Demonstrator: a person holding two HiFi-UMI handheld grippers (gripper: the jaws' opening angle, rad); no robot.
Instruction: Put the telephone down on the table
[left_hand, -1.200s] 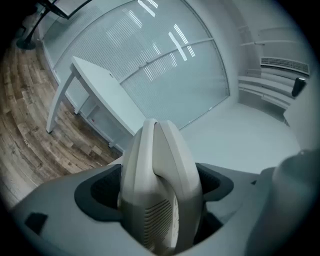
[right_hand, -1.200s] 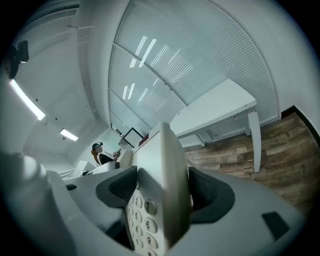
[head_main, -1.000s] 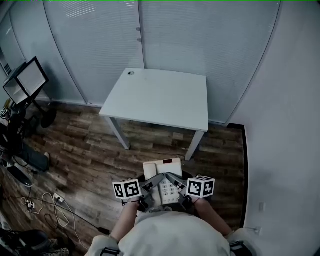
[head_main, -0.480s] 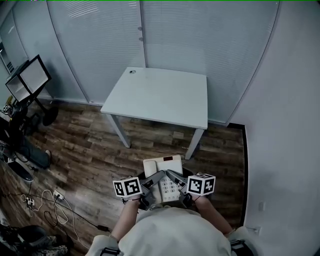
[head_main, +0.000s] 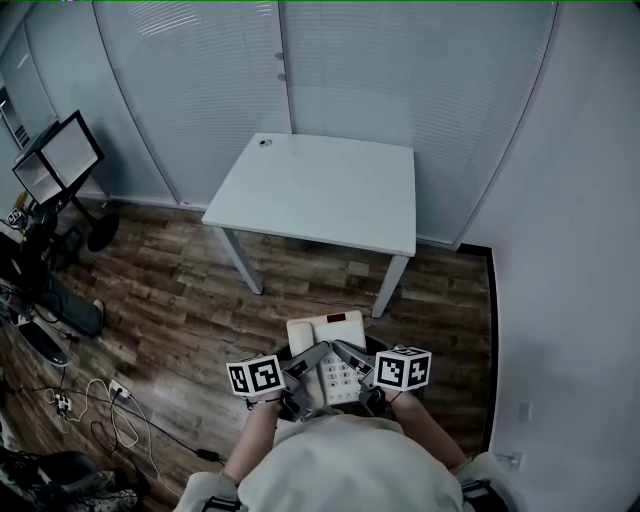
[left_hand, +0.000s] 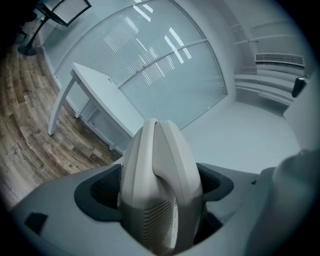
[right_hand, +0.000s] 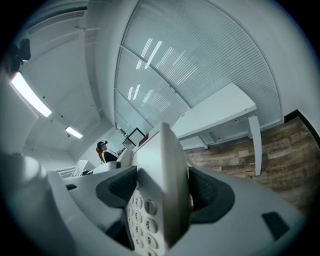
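A beige desk telephone (head_main: 327, 345) with a keypad and a small red display is held in the air close to the person's chest, above the wooden floor. My left gripper (head_main: 302, 372) is shut on its left side, where the handset (left_hand: 160, 165) fills the space between the jaws. My right gripper (head_main: 356, 370) is shut on its right edge, with the number keys (right_hand: 142, 220) showing beside the jaws. The white table (head_main: 320, 190) stands bare a step ahead, against the glass partition. It also shows in both gripper views, the table (left_hand: 100, 92) at the left and the table (right_hand: 220, 112) at the right.
A monitor on a stand (head_main: 55, 160) and dark equipment stand at the far left. Cables (head_main: 100, 410) lie on the floor at the lower left. A white wall (head_main: 570, 250) closes the right side. A person (right_hand: 104, 150) stands far off in the right gripper view.
The head view has shifted slightly, and the table sits a touch nearer. Both grippers keep the same hold on the telephone.
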